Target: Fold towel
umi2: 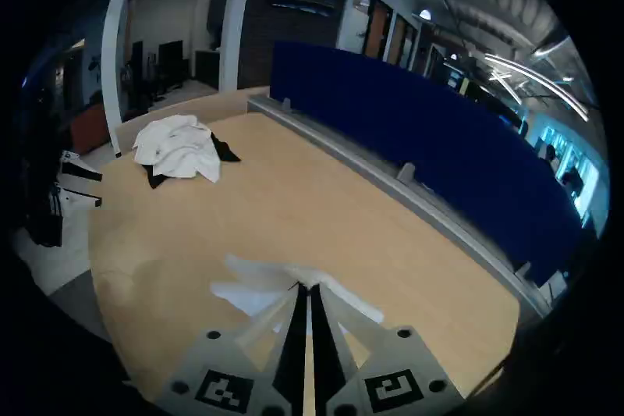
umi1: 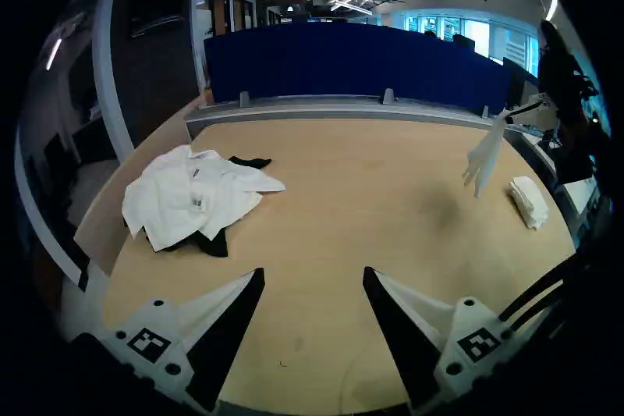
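Observation:
In the left gripper view my left gripper (umi1: 312,275) is open and empty, low over the wooden table (umi1: 351,182). Far to the right, the right gripper (umi1: 508,115) holds a white towel (umi1: 483,157) that hangs down above the table. In the right gripper view the right gripper (umi2: 308,289) is shut on that white towel (umi2: 253,279), whose cloth spreads out beyond both fingertips. A folded white towel (umi1: 529,201) lies near the table's right edge.
A heap of white and black cloths (umi1: 195,197) lies at the table's left, also seen far off as a heap (umi2: 179,147). A blue partition (umi1: 351,61) runs along the back edge. A person (umi1: 561,80) stands at the right.

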Demonstrator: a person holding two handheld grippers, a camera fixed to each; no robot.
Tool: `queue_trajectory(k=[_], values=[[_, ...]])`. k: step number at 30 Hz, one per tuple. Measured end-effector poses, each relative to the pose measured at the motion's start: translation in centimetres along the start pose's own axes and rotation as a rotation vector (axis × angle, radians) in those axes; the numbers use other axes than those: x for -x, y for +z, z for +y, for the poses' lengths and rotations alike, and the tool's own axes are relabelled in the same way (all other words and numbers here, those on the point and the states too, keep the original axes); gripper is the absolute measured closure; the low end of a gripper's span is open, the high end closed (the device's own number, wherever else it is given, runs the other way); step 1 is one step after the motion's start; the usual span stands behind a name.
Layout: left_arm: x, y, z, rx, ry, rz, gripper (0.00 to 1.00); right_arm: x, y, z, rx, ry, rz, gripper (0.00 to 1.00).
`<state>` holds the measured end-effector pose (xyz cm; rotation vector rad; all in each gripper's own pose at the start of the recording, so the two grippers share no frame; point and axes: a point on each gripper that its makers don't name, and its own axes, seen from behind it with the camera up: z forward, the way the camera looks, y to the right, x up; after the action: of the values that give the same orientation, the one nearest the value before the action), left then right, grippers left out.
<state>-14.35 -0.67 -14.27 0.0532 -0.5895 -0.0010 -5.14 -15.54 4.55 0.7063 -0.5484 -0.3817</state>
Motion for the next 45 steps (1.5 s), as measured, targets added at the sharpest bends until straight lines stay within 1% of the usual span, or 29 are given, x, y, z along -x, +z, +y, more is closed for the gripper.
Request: queue_trajectory(k=[5, 8, 15, 23, 29, 32, 35, 41, 45], values=[[-0.1, 1.0, 0.8, 0.010, 0.018, -0.010, 0.06, 1.6, -1.6, 3.1, 0.034, 0.011, -0.017, 0.97], [-0.3, 1.6, 1.2, 0.014, 0.029, -0.015, 0.06, 2.8, -2.6, 5.4, 0.060, 0.018, -0.029, 0.97], [-1.1, 3.0, 2.6, 0.030, 0.049, -0.022, 0.06, 5.4, -4.7, 11.0, 0.121, 0.055, -0.048, 0.97], [-1.9, 3.8, 4.5, 0.048, 0.078, -0.026, 0.06, 8.4, -7.2, 16.9, 0.187, 0.074, -0.087, 0.97], [-2.3, 4.2, 5.4, 0.058, 0.089, -0.031, 0.06, 10.7, -8.2, 20.2, 0.216, 0.099, -0.113, 0.97], [-2.5, 4.3, 5.8, 0.060, 0.093, -0.032, 0.06, 11.6, -8.4, 21.1, 0.219, 0.116, -0.122, 0.97], [-2.6, 4.4, 6.1, 0.061, 0.098, -0.032, 0.06, 12.3, -8.6, 21.5, 0.220, 0.128, -0.126, 0.97], [-2.8, 4.3, 6.6, 0.062, 0.104, -0.032, 0.06, 13.9, -8.9, 21.5, 0.221, 0.146, -0.141, 0.97], [-2.8, 4.3, 6.9, 0.065, 0.108, -0.032, 0.06, 15.5, -9.7, 21.2, 0.224, 0.161, -0.155, 0.97]])
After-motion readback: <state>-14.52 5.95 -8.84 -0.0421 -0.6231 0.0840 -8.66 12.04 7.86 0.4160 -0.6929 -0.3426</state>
